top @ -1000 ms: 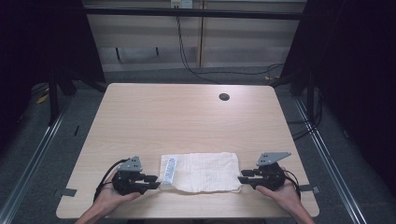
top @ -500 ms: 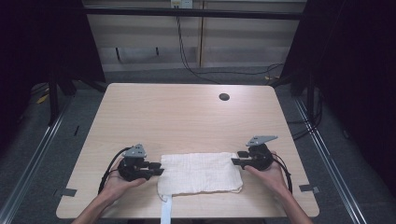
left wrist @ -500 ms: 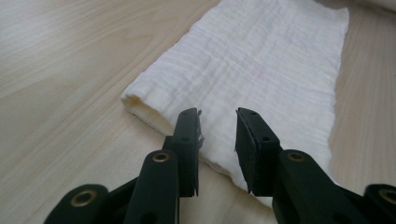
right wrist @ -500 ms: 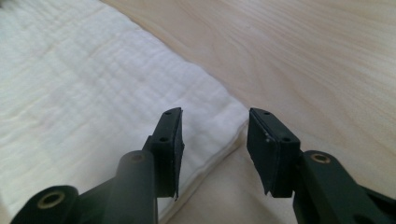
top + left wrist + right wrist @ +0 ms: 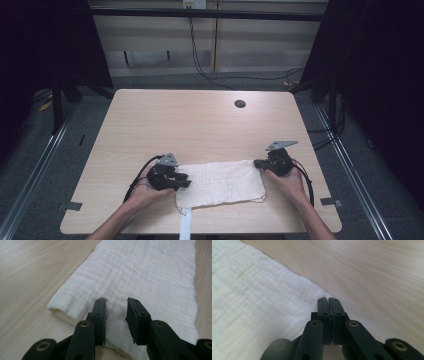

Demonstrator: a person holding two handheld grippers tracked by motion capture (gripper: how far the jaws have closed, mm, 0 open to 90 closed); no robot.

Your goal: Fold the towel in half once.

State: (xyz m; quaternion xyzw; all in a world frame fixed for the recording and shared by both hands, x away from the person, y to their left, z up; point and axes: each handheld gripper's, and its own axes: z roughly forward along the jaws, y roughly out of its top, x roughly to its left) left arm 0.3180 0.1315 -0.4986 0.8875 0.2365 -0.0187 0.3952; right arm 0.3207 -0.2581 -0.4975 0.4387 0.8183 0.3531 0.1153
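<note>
The white cloth now lies folded farther from the table's near edge. The right gripper has just closed at the cloth's far right corner; the left gripper has opened slightly.

Left tongs parted, right tongs closed

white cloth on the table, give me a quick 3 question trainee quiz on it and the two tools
1. True or false: the white cloth lies crumpled in a ball at the far edge of the table.
2. Which tool has its jaws closed together at the cloth's edge?
A. left tool
B. right tool
C. both
3. Fill in: in the high view, a narrow white ______ hangs from the cloth's near left corner over the table edge.

Key
1. False: it lies folded flat near the person's side, between the two tools.
2. B: the right tool's jaws are together on the cloth's corner; the left tool's jaws stand apart over the cloth.
3. label
</note>
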